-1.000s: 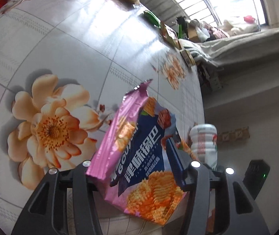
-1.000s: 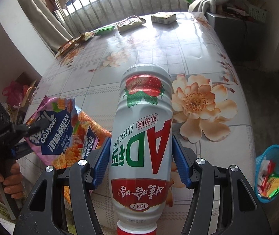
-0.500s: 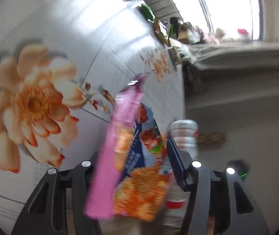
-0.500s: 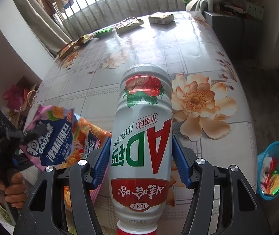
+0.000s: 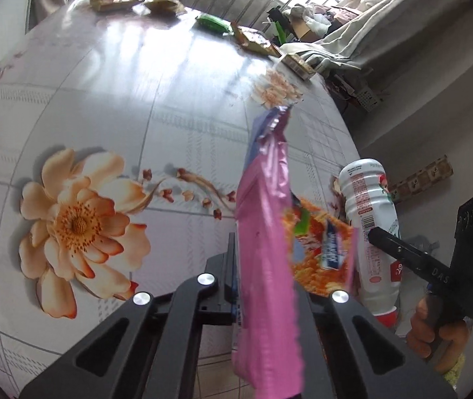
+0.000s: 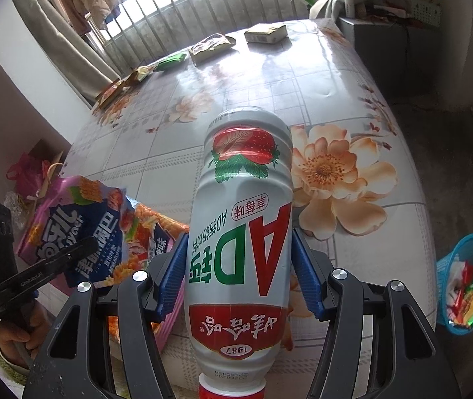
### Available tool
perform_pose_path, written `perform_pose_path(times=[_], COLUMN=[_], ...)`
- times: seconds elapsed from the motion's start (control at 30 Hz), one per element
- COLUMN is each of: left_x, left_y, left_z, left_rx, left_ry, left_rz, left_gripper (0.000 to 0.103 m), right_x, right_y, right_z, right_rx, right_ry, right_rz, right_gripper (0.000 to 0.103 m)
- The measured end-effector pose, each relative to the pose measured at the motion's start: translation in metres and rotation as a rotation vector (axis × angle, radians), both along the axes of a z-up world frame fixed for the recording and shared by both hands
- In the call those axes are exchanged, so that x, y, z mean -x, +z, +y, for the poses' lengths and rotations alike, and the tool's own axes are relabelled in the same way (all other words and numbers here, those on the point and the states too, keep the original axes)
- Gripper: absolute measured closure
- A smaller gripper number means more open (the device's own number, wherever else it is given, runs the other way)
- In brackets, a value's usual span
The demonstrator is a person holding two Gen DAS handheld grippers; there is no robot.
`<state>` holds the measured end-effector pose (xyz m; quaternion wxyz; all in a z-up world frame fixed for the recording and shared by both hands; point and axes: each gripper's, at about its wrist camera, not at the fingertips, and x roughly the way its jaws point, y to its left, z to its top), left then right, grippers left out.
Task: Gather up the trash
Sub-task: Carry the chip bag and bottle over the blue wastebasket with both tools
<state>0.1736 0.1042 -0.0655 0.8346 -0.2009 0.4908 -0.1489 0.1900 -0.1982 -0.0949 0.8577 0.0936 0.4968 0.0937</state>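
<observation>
Blue trash basket [image 6: 462,286] on the floor, right of the tabletop [image 6: 336,76], nearest the right hand-held gripper [image 6: 239,276] clamping the bottle [image 6: 243,232]; left hand-held gripper [image 5: 263,282] pinches the snack bag [image 5: 266,266].

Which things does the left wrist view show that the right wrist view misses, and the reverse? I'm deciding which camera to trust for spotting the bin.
Only the left wrist view shows the large flower print on the near left of the tablecloth, and the left hand-held gripper from behind, shut on the pink snack bag.

Only the right wrist view shows the blue basket of wrappers on the floor, and the bottle's strawberry label.

Both show the snack bag, the white bottle clamped in the right hand-held gripper, and wrappers along the table's far edge.
</observation>
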Motion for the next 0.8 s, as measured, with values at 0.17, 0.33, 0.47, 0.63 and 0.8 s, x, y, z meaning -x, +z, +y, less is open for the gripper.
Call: perform_pose_path(times=[0.17, 0.33, 0.47, 0.63, 0.8], left_x=[-0.006, -0.012, -0.011, -0.011, -0.011], left_y=[0.015, 0.029, 0.043, 0.066, 0.095], left_z=[0.001, -0.004, -0.006, -0.016, -0.046], left_rx=[-0.005, 0.011, 0.019, 0.047, 0.062], left_ry=[0.001, -0.002, -0.027, -0.073, -0.167], left_rz=[-0.048, -0.082, -0.119, -0.167, -0.234], left_gripper=[0.102, 0.102, 0.102, 0.102, 0.102], right_x=[0.000, 0.005, 0.010, 0.020, 0.042], right_y=[0.003, 0.008, 0.015, 0.028, 0.047], right_z=[-0.012, -0.026, -0.034, -0.049, -0.083], right_rx=[-0.003, -0.026, -0.049, -0.089, -0.137], right_ry=[-0.038, -0.076, -0.098, -0.128, -0.202], right_rz=[-0.004, -0.011, -0.030, -0.068, -0.139], right_gripper=[0.046, 0.046, 0.047, 0.047, 0.047])
